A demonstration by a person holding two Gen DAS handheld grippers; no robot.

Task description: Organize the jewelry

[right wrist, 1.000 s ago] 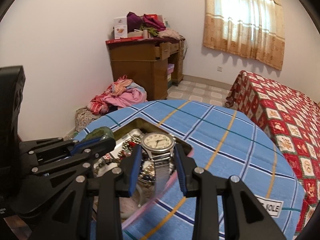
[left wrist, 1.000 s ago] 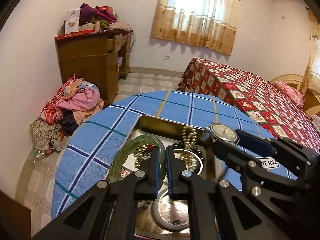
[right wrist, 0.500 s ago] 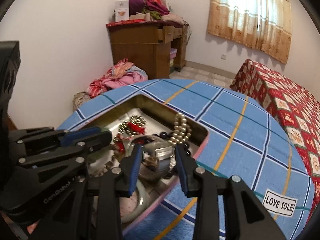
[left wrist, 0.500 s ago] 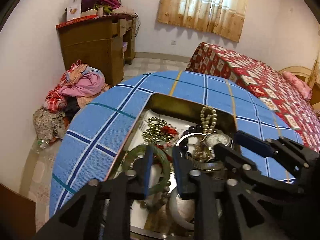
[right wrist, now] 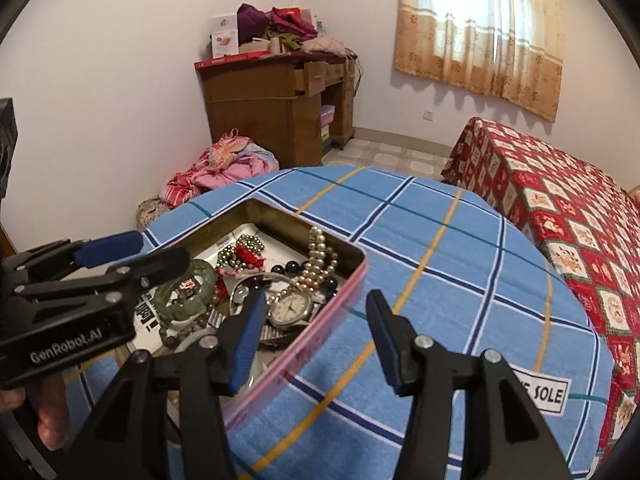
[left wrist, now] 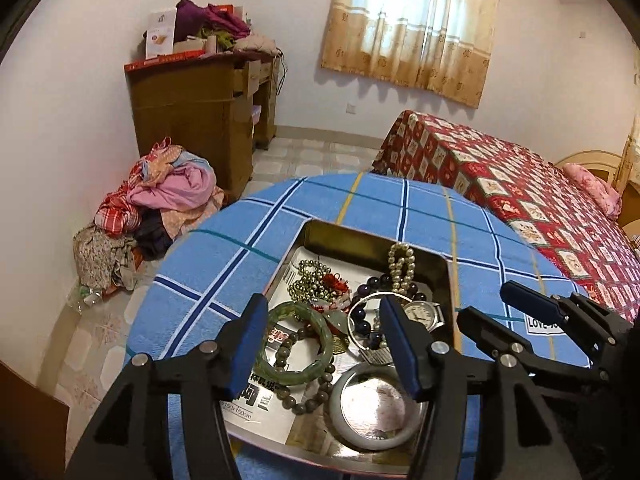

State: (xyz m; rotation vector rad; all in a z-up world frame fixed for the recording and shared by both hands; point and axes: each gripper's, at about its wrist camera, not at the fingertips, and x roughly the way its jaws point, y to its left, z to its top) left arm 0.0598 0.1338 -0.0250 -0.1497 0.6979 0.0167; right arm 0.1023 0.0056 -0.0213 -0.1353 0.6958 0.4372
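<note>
Jewelry lies heaped in the metal tin [left wrist: 362, 242], which sits on the round table's blue plaid cloth [left wrist: 224, 264] and serves as the landmark for everything else. Inside the tin, toward its near end, a pale bangle [left wrist: 374, 438] rests flat; left of centre lies the green jade bangle [left wrist: 298, 372] with a bracelet of grey beads [left wrist: 292, 392] looped through it. Right of centre sits the wristwatch [left wrist: 424, 316], face up, tangled among dark beads [left wrist: 362, 312]. A pearl strand [left wrist: 402, 264] is draped at the far wall, and a gold bead cluster with a red tassel [left wrist: 320, 282] lies at the far left.

Both tools hang over the tin's near edge. The left gripper [left wrist: 322, 344] has its fingers spread wide and empty above the jade bangle; the right gripper [right wrist: 316, 344] is likewise spread and empty, straddling the tin's pink right rim [right wrist: 320, 332] beside the watch.

Judged from this, both pieces look set down. Doing the step well would mean lifting straight up clear of the strands, so no finger snags a loop.
</note>
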